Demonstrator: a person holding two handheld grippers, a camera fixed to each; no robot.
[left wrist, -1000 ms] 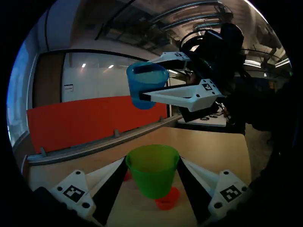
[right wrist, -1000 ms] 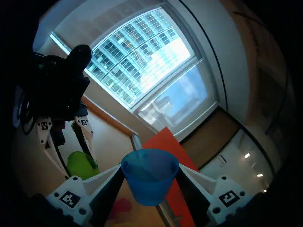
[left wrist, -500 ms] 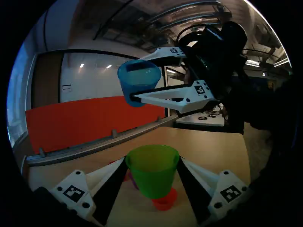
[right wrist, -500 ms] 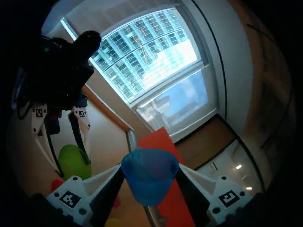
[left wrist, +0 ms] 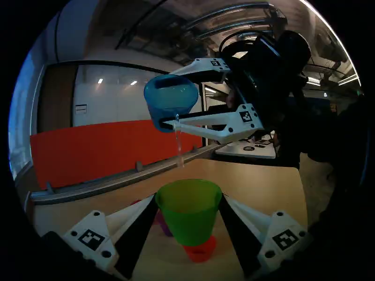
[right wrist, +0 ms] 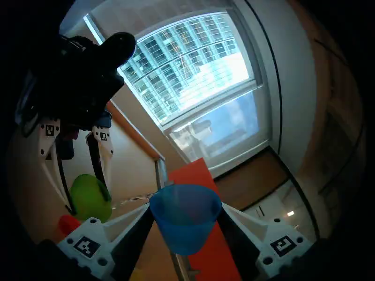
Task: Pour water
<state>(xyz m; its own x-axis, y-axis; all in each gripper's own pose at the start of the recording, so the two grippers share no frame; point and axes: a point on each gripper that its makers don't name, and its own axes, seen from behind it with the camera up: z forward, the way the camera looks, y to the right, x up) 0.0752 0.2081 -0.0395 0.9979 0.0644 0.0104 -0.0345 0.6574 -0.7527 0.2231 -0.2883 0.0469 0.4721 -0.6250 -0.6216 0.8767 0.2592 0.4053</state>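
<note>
My left gripper (left wrist: 188, 205) pinches the green cup (left wrist: 189, 216); at twelve o'clock my right gripper (right wrist: 185, 213) pinches the tilted blue cup (left wrist: 169, 99); water (left wrist: 178, 145) trickles down.

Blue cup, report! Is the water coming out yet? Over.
Right gripper shut on blue cup, tipped. Water trickling down toward green cup, left gripper shut on it. Nothing in between.
</note>
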